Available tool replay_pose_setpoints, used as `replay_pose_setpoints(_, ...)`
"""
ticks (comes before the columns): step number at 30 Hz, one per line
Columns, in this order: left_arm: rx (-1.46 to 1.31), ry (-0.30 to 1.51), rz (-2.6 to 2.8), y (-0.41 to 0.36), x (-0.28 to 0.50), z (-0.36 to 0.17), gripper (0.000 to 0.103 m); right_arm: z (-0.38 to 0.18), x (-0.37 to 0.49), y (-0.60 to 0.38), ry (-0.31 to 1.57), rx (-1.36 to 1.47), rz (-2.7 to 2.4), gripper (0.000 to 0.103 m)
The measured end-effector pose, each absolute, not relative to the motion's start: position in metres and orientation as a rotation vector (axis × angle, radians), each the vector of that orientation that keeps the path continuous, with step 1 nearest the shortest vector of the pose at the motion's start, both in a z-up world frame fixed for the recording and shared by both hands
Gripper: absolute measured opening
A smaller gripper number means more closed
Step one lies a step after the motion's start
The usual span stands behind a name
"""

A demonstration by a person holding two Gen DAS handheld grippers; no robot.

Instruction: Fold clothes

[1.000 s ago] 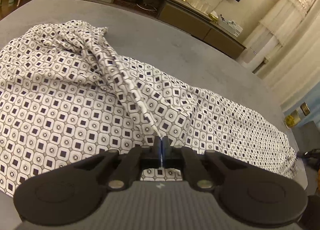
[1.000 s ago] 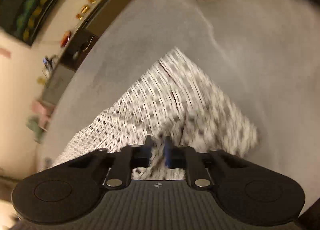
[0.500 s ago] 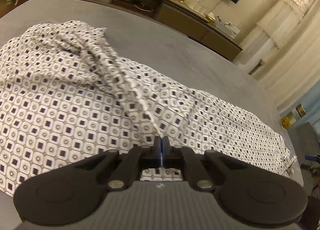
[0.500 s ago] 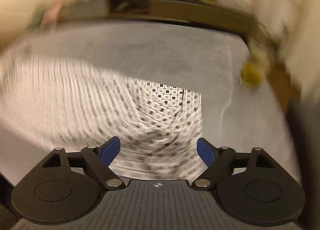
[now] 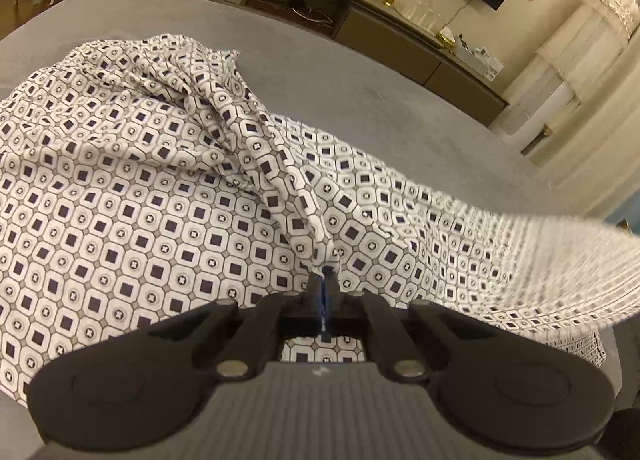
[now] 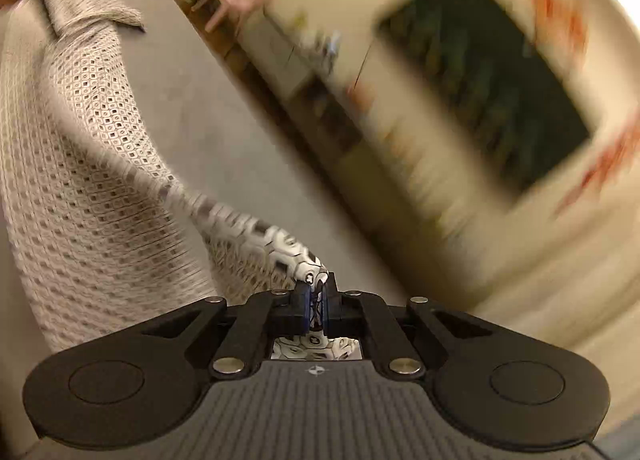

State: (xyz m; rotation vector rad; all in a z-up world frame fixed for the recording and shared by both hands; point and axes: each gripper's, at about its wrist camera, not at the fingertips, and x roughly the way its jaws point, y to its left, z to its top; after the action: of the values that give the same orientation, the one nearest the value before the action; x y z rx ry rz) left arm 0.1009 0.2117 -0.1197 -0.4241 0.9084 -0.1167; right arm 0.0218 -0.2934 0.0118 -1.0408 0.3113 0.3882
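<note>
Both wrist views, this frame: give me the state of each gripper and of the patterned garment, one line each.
Left gripper: shut, pinching a ridge of the cloth.
Right gripper: shut on a bunched corner of the cloth, lifted off the surface.
White garment with black square print: partly spread on the grey surface, creased at its far end, right part raised and motion-blurred.
</note>
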Motion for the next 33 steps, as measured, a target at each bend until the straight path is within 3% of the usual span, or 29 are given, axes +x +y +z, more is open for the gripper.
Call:
replay_pose_setpoints(5,-0.389,0.928,-0.158,0.202,0.099,-0.122,0.001,-0.106,-0.011,-0.316,0.526,-1.220,0.440,0.004)
replay_pose_setpoints(8,-0.376,0.933,-0.152,0.202,0.095,-0.123,0.002,-0.126,-0.013,-0.326,0.620,-1.066,0.463,0.004)
replay_pose_setpoints(11,-0.376,0.933,-0.151,0.202,0.096,-0.124,0.002,-0.112,-0.006,-0.329,0.709,-0.831,0.489,0.008)
replay_pose_setpoints(13,-0.364,0.932,-0.153,0.201,0.095,-0.123,0.002,-0.094,0.002,-0.343,0.797,-0.594,0.510,0.035)
replay_pose_setpoints(17,-0.360,0.931,-0.161,0.201,0.094,-0.122,0.002,-0.075,0.019,-0.392,0.904,0.034,0.469,0.070)
replay_pose_setpoints(21,-0.356,0.928,-0.171,0.198,0.094,-0.120,0.002,-0.102,0.020,-0.446,0.973,0.678,0.331,0.071)
replay_pose_setpoints(24,-0.353,0.926,-0.174,0.197,0.093,-0.119,0.002,-0.127,0.027,-0.469,0.986,1.001,0.229,0.071)
replay_pose_setpoints(33,-0.334,0.921,-0.212,0.190,0.094,-0.115,0.002,-0.152,-0.009,-0.459,0.958,1.215,0.182,0.085)
